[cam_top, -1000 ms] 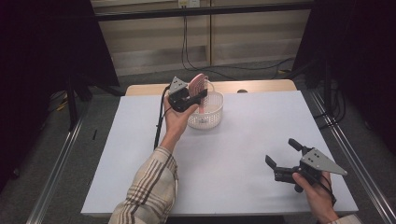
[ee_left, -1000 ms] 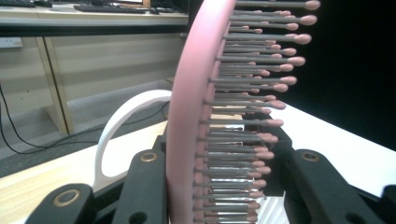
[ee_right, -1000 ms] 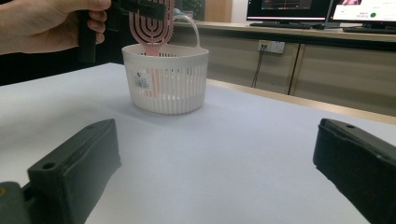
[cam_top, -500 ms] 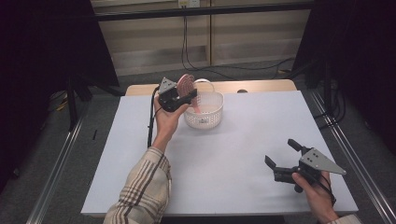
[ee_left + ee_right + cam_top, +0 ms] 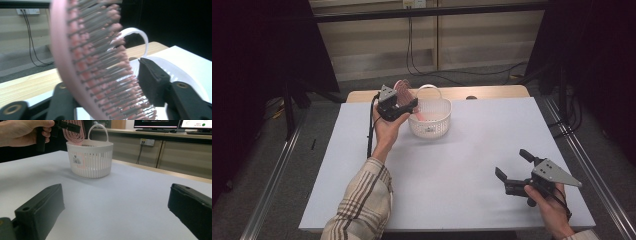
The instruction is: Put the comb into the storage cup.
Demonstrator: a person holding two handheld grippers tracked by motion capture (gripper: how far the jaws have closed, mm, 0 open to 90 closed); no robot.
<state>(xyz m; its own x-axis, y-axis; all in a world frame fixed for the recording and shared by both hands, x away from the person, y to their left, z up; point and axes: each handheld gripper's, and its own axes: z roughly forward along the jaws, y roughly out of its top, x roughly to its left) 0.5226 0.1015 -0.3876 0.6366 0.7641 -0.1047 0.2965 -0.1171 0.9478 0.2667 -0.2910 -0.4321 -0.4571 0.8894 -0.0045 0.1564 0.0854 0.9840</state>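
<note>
Firmly around hairbrush [image 5: 100, 72]: left gripper [image 5: 404, 102].

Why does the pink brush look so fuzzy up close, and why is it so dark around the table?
In the left gripper view the pink brush sits too near the lens, so its bristles blur; the white basket behind is soft too. In the high view light falls on the table while the room's sides stay black. The right gripper view shows the basket sharply.

Lab/test-bench setting.
White table [image 5: 462, 150] w/ metal side rails [image 5: 272, 175], dark curtains [image 5: 257, 45], wall sockets [image 5: 146, 142] w/ cables, monitors [image 5: 172, 123] on rear counter.
</note>
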